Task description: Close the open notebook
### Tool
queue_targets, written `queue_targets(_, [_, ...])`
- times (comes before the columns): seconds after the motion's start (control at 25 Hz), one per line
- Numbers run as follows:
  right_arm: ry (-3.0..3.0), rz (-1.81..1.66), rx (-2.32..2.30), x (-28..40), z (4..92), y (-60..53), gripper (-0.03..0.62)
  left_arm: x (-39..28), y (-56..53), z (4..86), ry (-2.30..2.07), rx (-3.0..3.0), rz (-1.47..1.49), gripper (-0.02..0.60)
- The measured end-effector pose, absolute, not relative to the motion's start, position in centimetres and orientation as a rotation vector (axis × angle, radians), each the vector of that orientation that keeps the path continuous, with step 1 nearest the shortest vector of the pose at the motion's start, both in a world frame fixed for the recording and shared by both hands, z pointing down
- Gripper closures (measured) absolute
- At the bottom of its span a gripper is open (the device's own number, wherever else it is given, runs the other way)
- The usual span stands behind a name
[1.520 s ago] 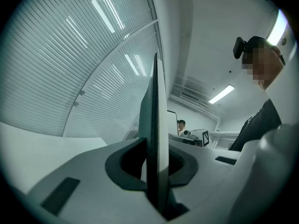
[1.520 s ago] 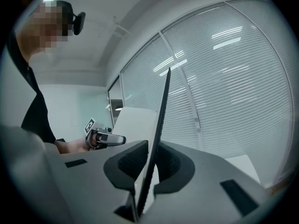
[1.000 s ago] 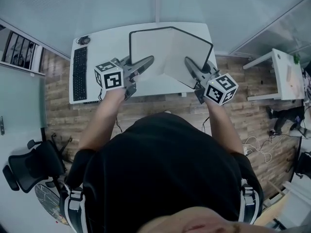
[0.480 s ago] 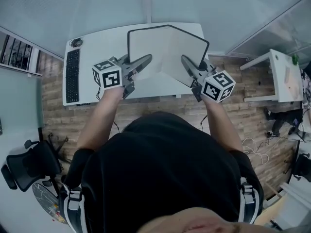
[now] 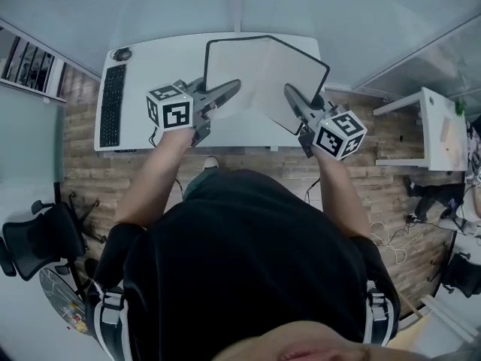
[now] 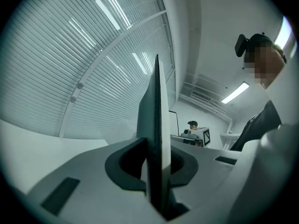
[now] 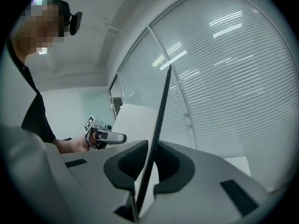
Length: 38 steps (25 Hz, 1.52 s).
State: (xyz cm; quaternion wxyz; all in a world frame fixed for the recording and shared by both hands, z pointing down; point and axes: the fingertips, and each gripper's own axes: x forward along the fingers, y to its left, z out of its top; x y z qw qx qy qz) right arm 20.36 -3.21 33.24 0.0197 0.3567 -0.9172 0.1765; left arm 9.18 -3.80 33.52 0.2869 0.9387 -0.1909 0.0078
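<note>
1. The notebook is being held spread open over the right half of the white desk. Whether any part of it rests on the desk cannot be told.
2. The left cover is pinched edge-on between the closed jaws of the left gripper, and the right cover is clamped the same way by the right gripper. Only a narrow strip of each cover is caught, toward the desk's near edge.
3. A slip is the first worry. With so little cover held, one side could be pulled free as the halves are swung together, and that half would drop onto the desk.
4. If one gripper is moved faster than the other, the covers could meet askew. Loose pages could then be folded or creased inside.
5. A collision is likely if nothing is released. Both grippers would be brought against each other, or trapped between the covers, before the notebook is fully shut.
6. If it is let go too near the desk's near edge, the notebook could be tipped to the floor.
7. The keyboard lies at the desk's left end, well clear, so little danger is expected there.
</note>
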Motion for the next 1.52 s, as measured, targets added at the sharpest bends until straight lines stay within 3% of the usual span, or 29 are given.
queue_targets(1.24, [-2.798,0.489,1.186,20.8,33.8,-3.6,0.534,9.3,-4.3,33.9,-0.481,2.502,0.003,0.520])
queue_targets(1.52, [-2.770,0.546,1.180,16.0,35.7,-11.1,0.534,4.5,-11.8,35.8,-0.475,2.460,0.010,0.520])
